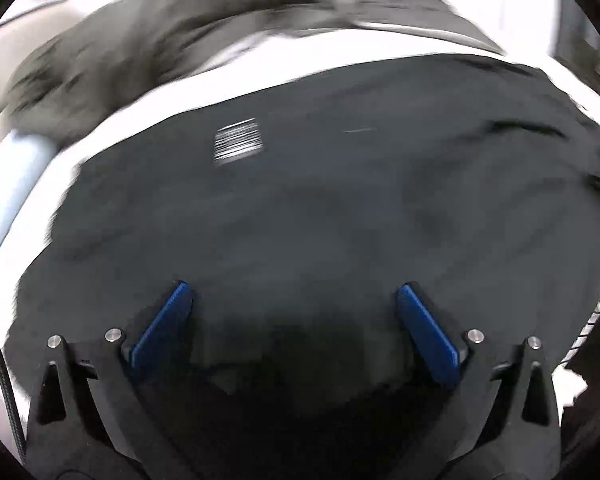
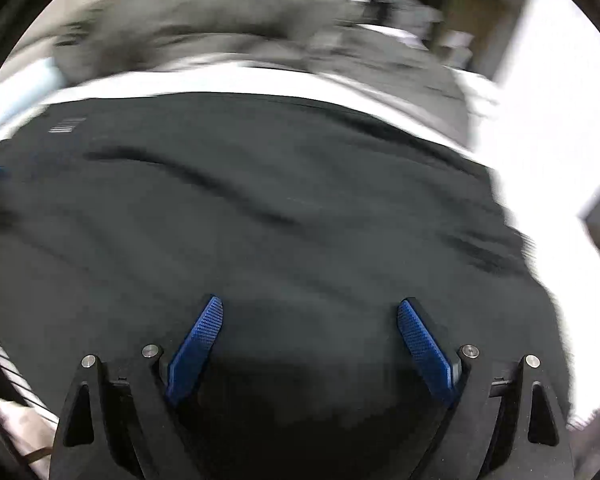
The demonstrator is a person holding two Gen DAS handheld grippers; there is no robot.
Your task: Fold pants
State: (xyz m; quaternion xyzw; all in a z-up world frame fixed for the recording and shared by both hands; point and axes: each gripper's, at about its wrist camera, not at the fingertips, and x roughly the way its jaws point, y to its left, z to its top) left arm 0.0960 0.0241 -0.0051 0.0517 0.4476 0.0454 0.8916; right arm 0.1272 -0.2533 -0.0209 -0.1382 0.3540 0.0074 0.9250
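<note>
We saw a pale blue roll (image 1: 22, 168) at the far left of the left wrist view, lying on the white surface (image 1: 148, 108) beside a heap of grey cloth (image 1: 140, 44). The dark pants (image 1: 320, 200) lay spread flat on that surface, filling most of the view, with a white striped label (image 1: 238, 142) on them. Our left gripper (image 1: 294, 296) hung over their near part, its blue pads (image 1: 162, 328) standing wide apart with nothing caught between them, only fabric beneath. In the right wrist view the pants (image 2: 260, 208) showed long creases, the grey cloth (image 2: 220, 24) behind them. Our right gripper (image 2: 310, 312) was likewise released, its pads (image 2: 424, 344) spread above the cloth. Both views were blurred.
</note>
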